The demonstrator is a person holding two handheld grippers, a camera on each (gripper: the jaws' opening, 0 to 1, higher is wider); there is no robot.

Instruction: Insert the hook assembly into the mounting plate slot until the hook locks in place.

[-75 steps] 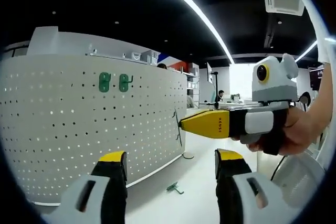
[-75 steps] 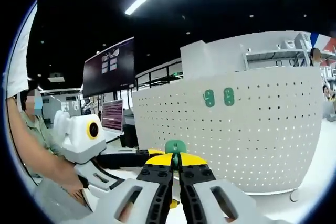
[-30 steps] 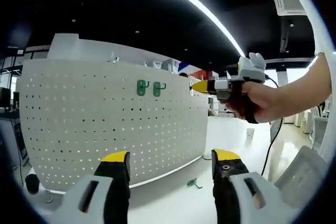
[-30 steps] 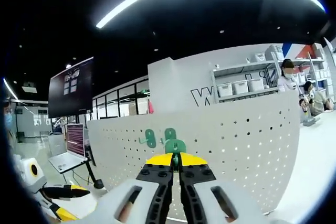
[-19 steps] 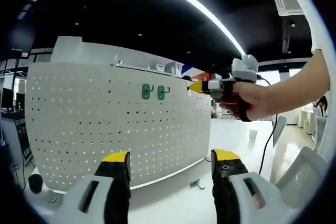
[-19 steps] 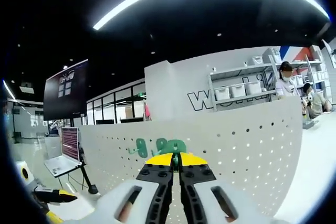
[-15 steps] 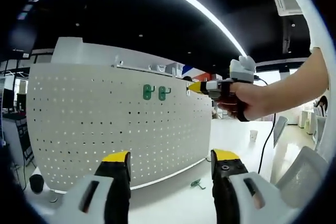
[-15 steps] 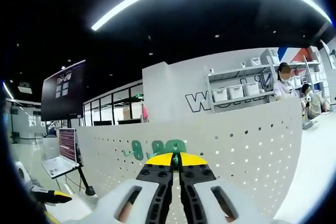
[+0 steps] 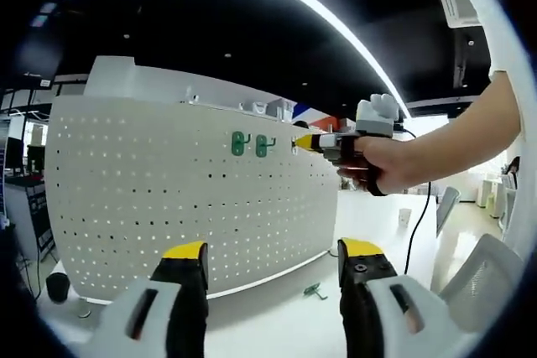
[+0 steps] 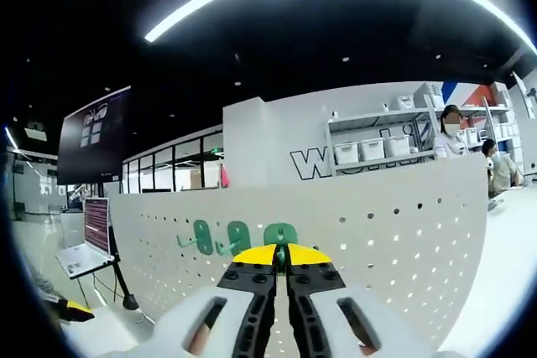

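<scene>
A white pegboard (image 9: 168,199) stands upright on the table, with two green hooks (image 9: 252,145) mounted side by side near its top. In the left gripper view, my right gripper (image 9: 298,142), held by a hand, points its yellow tip at the board just right of those hooks. In the right gripper view it (image 10: 281,255) is shut on a third green hook (image 10: 280,235), close to the pegboard (image 10: 403,232) and right of the mounted hooks (image 10: 218,237). My left gripper (image 9: 273,253) is open, holding nothing, well back from the board.
A loose green hook (image 9: 315,292) lies on the white table (image 9: 277,316) near the board's foot. A small dark object (image 9: 57,287) sits at the board's left end. A laptop (image 10: 84,257) and shelves (image 10: 377,153) stand behind the board.
My right gripper has carried the green hook up and closer to the pegboard, ending just right of the two mounted hooks. The left gripper has stayed open and hardly moved over the last second.
</scene>
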